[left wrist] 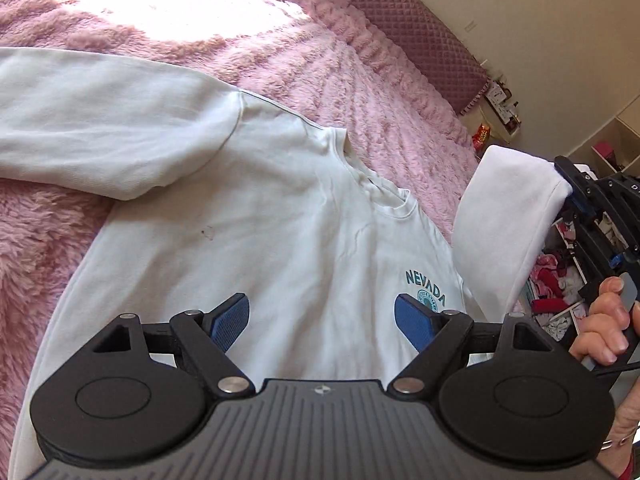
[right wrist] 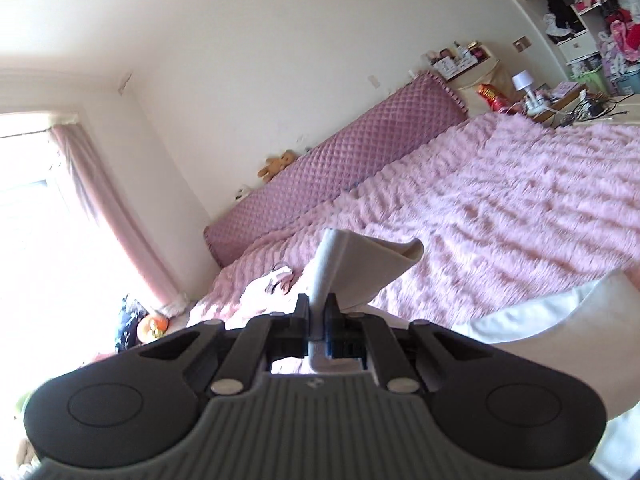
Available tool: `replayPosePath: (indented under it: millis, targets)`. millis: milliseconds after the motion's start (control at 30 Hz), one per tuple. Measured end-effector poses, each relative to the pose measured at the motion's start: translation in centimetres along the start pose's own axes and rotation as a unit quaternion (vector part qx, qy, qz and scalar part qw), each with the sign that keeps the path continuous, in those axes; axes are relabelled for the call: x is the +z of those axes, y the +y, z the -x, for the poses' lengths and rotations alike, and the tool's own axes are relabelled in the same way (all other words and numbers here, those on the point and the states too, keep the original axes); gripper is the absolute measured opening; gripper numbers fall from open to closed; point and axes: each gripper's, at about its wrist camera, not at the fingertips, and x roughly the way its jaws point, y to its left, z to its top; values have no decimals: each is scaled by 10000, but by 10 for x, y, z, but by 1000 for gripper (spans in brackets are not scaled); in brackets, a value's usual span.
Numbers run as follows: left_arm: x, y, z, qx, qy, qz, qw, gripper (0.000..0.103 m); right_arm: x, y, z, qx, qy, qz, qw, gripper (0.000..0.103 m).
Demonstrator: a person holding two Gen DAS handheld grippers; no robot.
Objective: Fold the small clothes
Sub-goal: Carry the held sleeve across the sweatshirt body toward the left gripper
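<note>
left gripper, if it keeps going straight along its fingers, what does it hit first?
Most likely the white sweatshirt: the open left gripper points at its chest panel, spread on the pink blanket, with nothing visible in between. Depth is hard to judge through the fisheye.

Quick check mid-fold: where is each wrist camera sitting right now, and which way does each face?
Left wrist: rides the open left gripper, looking down on the white NEVADA sweatshirt; the person's right hand shows.
Right wrist: rides the right gripper, shut on a raised white sleeve, facing the quilted mauve headboard.
Shared: fluffy pink blanket, headboard, sleeve.
</note>
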Motion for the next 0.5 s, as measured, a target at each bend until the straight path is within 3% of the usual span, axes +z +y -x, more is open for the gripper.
replayPosePath:
  millis: [100, 167, 200, 233, 267, 400, 500]
  targets:
    - [2, 26, 5, 81, -65, 280, 9996, 96, -68, 20, -30, 78, 708, 261, 9971, 2]
    - [1, 41, 4, 124, -109, 422, 9990, 96, -105, 28, -48, 137, 1171, 481, 9919, 8]
    - [0, 50, 4, 140, -120, 468, 9987, 96, -122, 28, -53, 166, 1417, 593, 9880, 19]
    - [0, 52, 2, 132, -109, 504, 9986, 96, -136, 29, -58, 227, 1686, 723, 9828, 39]
    - [0, 54, 0, 91, -101, 535, 9985, 96, -141, 28, -57, 247, 1830, 797, 9796, 41]
    - [-4, 51, -5, -109, -129, 432, 9989, 96, -120, 12, -15, 404, 1484, 815, 9847, 44]
    - [-7, 43, -17, -243, -82, 456, 9986, 96, -78, -17, 18, -322, 1159, 1654, 9788, 49]
